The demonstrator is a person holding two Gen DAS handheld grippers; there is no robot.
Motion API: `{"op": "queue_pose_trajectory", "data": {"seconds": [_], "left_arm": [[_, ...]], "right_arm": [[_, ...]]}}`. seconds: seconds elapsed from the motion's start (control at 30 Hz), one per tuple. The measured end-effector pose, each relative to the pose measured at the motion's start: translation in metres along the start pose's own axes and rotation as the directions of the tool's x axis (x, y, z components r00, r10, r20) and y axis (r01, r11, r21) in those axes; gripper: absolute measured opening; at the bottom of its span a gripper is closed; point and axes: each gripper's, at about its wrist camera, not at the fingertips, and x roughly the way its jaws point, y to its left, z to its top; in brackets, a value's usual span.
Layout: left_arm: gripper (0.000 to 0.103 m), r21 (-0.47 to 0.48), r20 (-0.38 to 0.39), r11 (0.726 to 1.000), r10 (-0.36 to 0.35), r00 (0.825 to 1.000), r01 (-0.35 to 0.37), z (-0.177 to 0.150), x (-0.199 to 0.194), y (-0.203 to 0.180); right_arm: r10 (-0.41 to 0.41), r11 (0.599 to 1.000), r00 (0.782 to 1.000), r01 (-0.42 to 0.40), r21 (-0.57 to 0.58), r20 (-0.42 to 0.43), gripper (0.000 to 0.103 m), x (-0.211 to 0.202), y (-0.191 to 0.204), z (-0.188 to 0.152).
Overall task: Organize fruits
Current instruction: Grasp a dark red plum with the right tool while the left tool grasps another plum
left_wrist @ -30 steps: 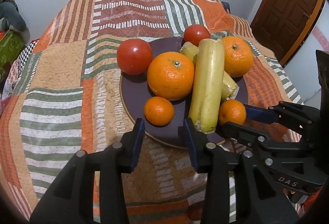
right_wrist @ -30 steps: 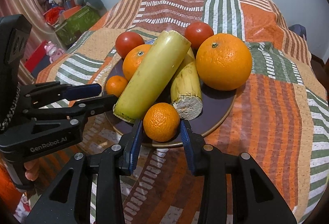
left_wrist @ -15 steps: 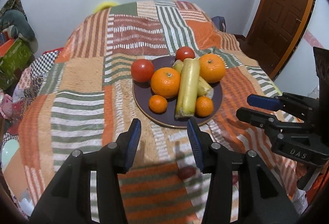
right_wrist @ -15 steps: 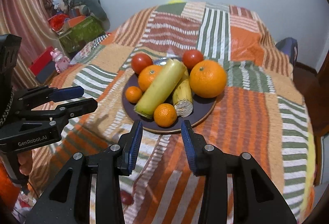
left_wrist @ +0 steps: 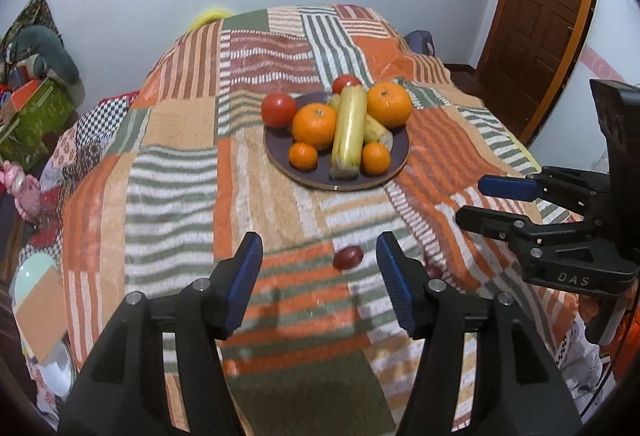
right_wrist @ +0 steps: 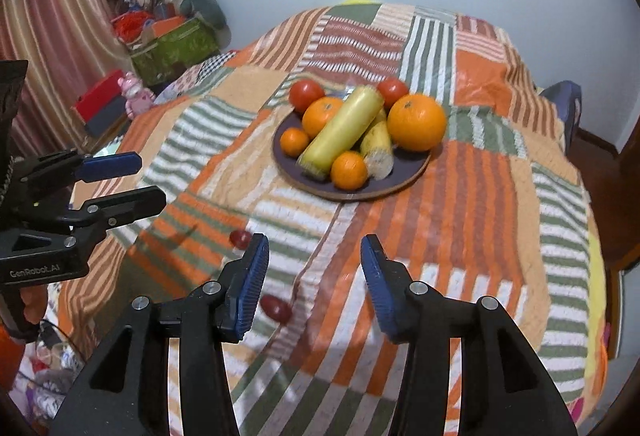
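A dark round plate [left_wrist: 280, 160] [right_wrist: 416, 166] sits mid-table on the patchwork cloth. It holds two large oranges [left_wrist: 389, 104] [right_wrist: 417, 122], two small oranges [left_wrist: 376, 158] [right_wrist: 349, 170], a long yellow-green fruit [left_wrist: 349, 128] [right_wrist: 340, 130] and a shorter one beneath it. Two tomatoes [left_wrist: 279, 110] [right_wrist: 306, 95] sit at the plate's far rim. Two small dark red fruits lie on the cloth near me [left_wrist: 348, 257] [right_wrist: 276, 309]. My left gripper [left_wrist: 320, 280] and right gripper [right_wrist: 314, 276] are open, empty, held well back from the plate.
The table edge drops off at the left and right. A wooden door [left_wrist: 536, 16] is at the right. Boxes and a pink toy [right_wrist: 134, 96] clutter the floor at the left. A striped curtain [right_wrist: 48, 28] hangs at the far left.
Both grippers have drawn back and up from the plate, which now looks small and distant. Both grippers stayed open and empty. The fruit on the plate has not moved.
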Motion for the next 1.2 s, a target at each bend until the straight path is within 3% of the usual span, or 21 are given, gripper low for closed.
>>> {"op": "queue_pose_trajectory", "data": {"seconds": [0.27, 0.57, 0.67, 0.93, 1.07, 1.2], "left_arm": [[0.063, -0.090, -0.073, 0.995, -0.039, 0.997, 0.033, -0.024, 0.018, 0.012], [0.063, -0.079, -0.125, 0.997, -0.032, 0.992, 0.022, -0.038, 0.042, 0.009], [0.063, -0.069, -0.136, 0.997, -0.033, 0.990, 0.024, -0.038, 0.050, 0.005], [0.060, -0.042, -0.148, 0.998, -0.043, 0.988, 0.037, -0.026, 0.073, -0.006], [0.048, -0.038, -0.165, 0.998, -0.053, 0.985, 0.048, -0.020, 0.087, -0.009], [0.044, -0.050, -0.188, 0.996, -0.082, 0.979, 0.074, -0.018, 0.100, -0.010]], "right_arm": [[0.064, 0.998, 0.994, -0.066, -0.022, -0.094, 0.041, 0.023, 0.020, -0.027], [0.047, 0.998, 0.986, -0.054, -0.040, -0.159, 0.028, 0.050, 0.025, -0.035], [0.048, 0.997, 0.986, -0.057, -0.051, -0.158, 0.022, 0.050, 0.023, -0.035], [0.069, 0.997, 0.991, -0.072, -0.021, -0.114, 0.021, 0.039, 0.013, -0.034], [0.067, 0.998, 0.994, -0.067, 0.003, -0.085, 0.021, 0.031, 0.003, -0.029], [0.058, 0.998, 0.996, -0.057, 0.013, -0.068, 0.021, 0.027, -0.006, -0.024]]}}
